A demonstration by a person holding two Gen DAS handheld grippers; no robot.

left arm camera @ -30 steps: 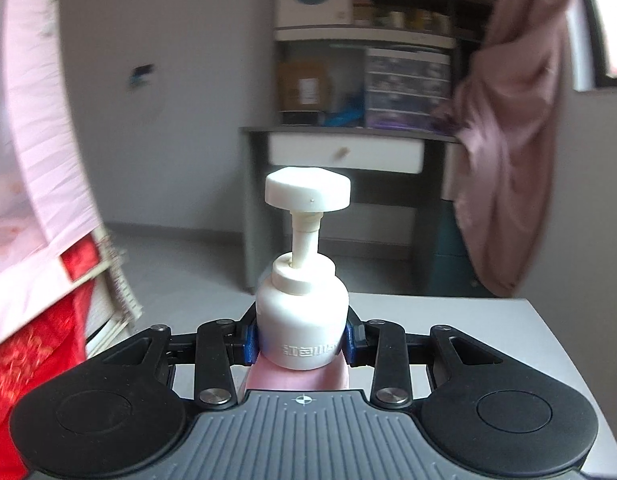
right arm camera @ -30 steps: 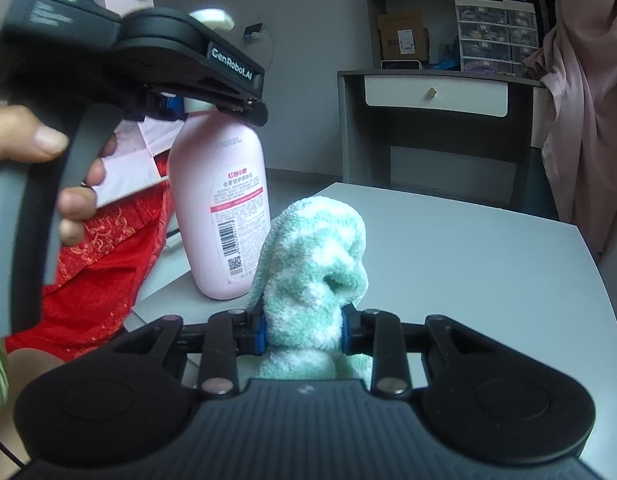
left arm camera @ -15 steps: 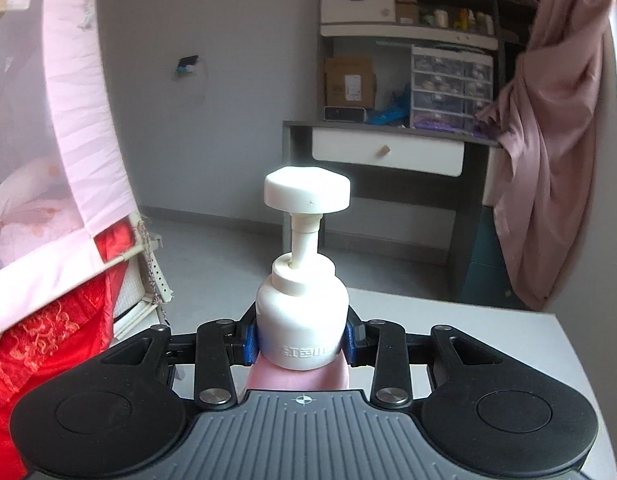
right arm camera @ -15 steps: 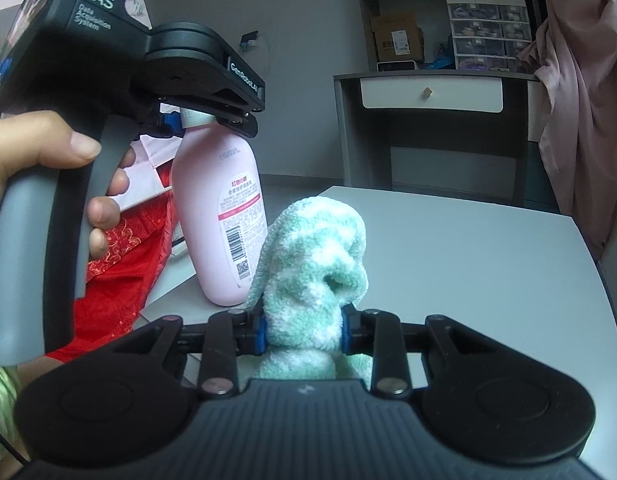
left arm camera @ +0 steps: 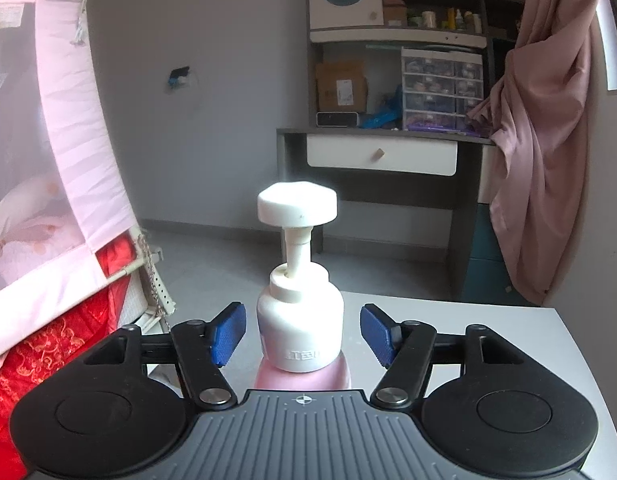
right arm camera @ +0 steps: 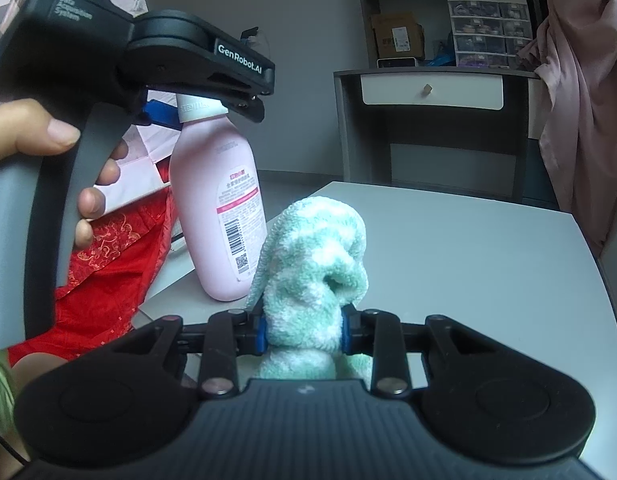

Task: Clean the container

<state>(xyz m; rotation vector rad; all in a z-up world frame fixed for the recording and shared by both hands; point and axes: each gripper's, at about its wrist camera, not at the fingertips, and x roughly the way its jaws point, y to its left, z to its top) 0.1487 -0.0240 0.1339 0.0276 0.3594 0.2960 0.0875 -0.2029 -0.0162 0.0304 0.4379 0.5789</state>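
Observation:
A pink pump bottle with a white collar and pump head stands upright on the grey table near its left edge. My left gripper is open, its blue pads apart on either side of the bottle's white collar without touching it. In the right wrist view the left gripper sits over the bottle's neck, held by a hand. My right gripper is shut on a mint-green and white towel, just right of the bottle's base.
A cot with pink fabric and a red cloth lies left of the table. Beyond the table stand a grey desk with a white drawer, shelves with drawer boxes and a hanging pink cloth.
My left gripper has opened, letting go of the bottle's white collar. The bottle stays upright on the table. The right gripper still holds the towel in the same spot.

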